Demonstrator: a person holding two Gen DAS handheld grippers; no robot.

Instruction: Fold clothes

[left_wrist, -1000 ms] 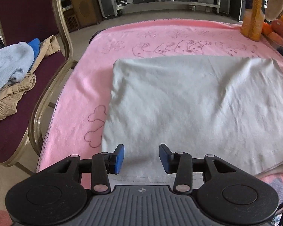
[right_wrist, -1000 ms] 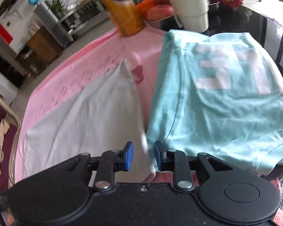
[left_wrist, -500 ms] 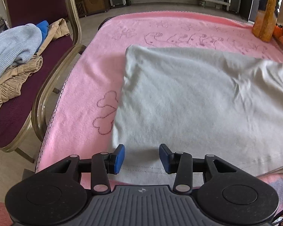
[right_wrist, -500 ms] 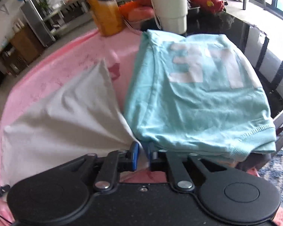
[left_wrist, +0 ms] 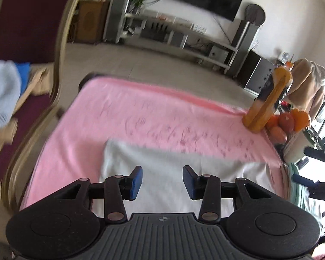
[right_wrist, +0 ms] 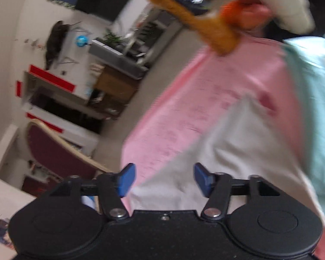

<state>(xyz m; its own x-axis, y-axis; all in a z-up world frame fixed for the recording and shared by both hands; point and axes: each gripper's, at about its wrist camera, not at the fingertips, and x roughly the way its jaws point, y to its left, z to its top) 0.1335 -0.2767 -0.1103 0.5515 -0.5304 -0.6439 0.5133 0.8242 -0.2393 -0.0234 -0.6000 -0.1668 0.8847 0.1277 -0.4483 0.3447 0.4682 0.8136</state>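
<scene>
1. The left gripper (left_wrist: 162, 181) is hanging over the white cloth (left_wrist: 166, 164), its blue pads partly apart with nothing between them.
2. The right gripper (right_wrist: 162, 179) has just been opening; its pads are standing wide apart, holding nothing.
3. The white cloth is lying flat on the pink blanket (left_wrist: 140, 117) covering the bench.
4. The green shirt (right_wrist: 314, 82) is lying just beside the white cloth.
5. Farther back, an orange bottle (left_wrist: 268, 101) is standing beside some fruit (left_wrist: 288, 121).
6. A chair (left_wrist: 32, 32) with clothes is sitting off to the left.
</scene>
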